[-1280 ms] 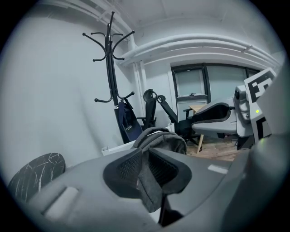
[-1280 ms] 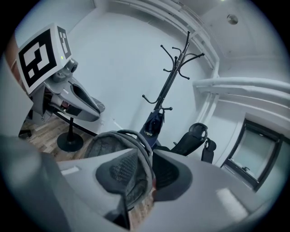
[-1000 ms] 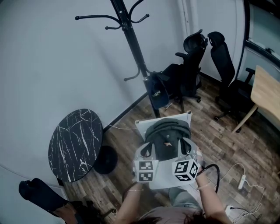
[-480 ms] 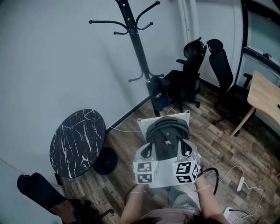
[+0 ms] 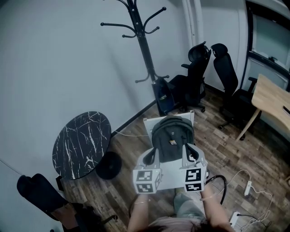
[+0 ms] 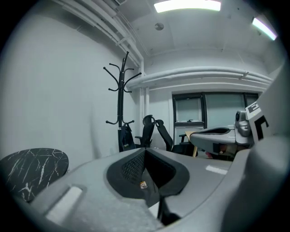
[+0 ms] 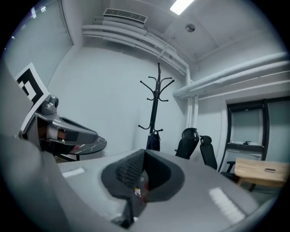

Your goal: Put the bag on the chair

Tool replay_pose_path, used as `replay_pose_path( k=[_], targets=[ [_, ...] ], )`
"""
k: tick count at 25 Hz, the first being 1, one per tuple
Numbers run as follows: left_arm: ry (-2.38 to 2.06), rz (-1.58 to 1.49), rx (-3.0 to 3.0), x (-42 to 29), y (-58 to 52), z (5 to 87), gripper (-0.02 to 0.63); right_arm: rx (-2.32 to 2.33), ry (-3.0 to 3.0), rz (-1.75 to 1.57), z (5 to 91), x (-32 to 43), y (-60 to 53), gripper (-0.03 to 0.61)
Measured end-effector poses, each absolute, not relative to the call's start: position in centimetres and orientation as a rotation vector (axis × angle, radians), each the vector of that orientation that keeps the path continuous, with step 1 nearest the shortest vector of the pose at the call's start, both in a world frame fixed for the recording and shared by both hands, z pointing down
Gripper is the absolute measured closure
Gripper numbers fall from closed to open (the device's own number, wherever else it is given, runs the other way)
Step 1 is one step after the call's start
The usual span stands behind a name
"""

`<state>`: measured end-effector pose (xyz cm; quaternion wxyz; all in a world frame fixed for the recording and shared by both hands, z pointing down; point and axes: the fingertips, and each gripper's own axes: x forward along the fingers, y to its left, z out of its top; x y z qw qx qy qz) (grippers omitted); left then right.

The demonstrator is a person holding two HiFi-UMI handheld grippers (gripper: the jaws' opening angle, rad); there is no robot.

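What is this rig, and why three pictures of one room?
No robot: a person holds a hand tool with two jaws in each hand, the left gripper and the right gripper. The view from above is from a camera on the person's head; the other two are from cameras riding on the grippers. A dark backpack sits on a white chair in front. Both grippers are shut, and nothing shows between their jaws. Around stand a coat stand, a round table and office chairs.

Dim bluish head view; bright ceiling lights (image 6: 187, 5) overhead, strong fisheye vignette, blurred near foreground.
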<state>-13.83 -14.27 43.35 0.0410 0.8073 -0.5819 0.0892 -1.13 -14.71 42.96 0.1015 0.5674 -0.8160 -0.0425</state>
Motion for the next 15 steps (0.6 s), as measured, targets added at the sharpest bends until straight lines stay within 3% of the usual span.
replay_pose_path(
  k=[15],
  targets=[
    [-1.744,0.213,2.592,-12.9,-4.3,39.2,0.604,1.682,-2.439,-0.231,39.5,-1.3,-5.5,0.577]
  ],
)
